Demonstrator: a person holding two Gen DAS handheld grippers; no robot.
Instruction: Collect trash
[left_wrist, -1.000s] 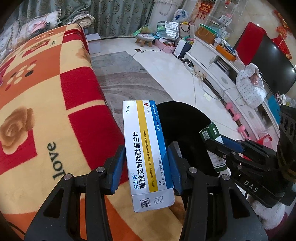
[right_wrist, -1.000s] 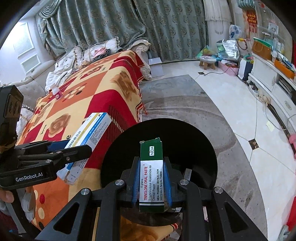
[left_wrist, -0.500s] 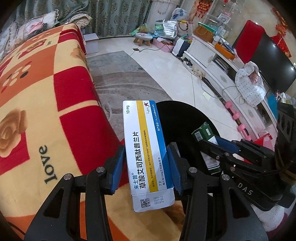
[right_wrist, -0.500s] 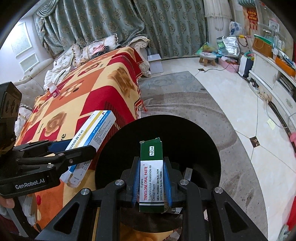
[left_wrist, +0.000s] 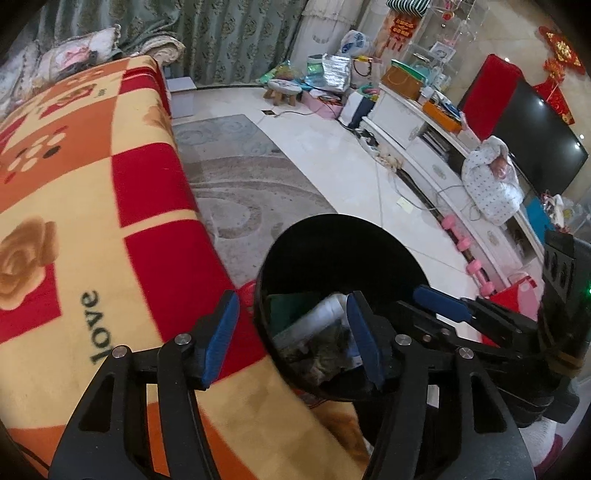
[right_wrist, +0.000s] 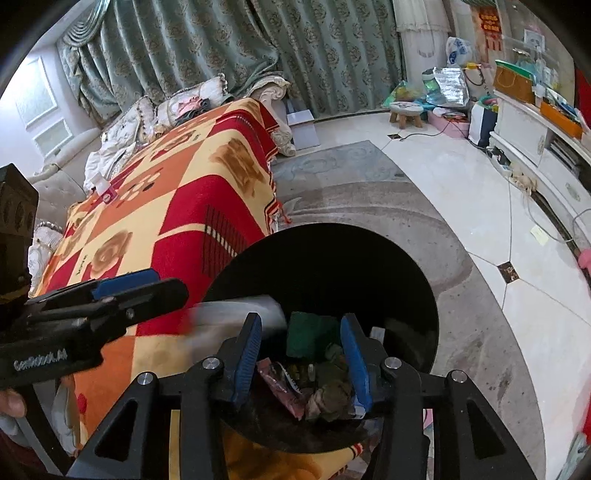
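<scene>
A black round trash bin (left_wrist: 332, 236) (right_wrist: 369, 251) stands beside the blanket-covered sofa. My left gripper (left_wrist: 291, 325) is open and empty just above the bin's near rim; it shows from the side in the right wrist view (right_wrist: 147, 288). My right gripper (right_wrist: 301, 343) is open and empty over the bin; it shows in the left wrist view (left_wrist: 443, 306). The green box (right_wrist: 308, 334) (left_wrist: 291, 304) lies inside the bin. The white medicine box (right_wrist: 236, 314) (left_wrist: 314, 317) is a blur falling over the rim into the bin. Crumpled wrappers (right_wrist: 325, 391) lie at the bottom.
The red, orange and yellow blanket (left_wrist: 92, 221) (right_wrist: 166, 221) covers the sofa to the left of the bin. A grey rug (right_wrist: 369, 199) and white tiled floor (left_wrist: 332, 158) lie beyond. A white TV cabinet (left_wrist: 424, 147) with clutter runs along the right.
Both grippers have opened over the bin. The white medicine box left my left gripper and the green box left my right gripper; both dropped into the bin.
</scene>
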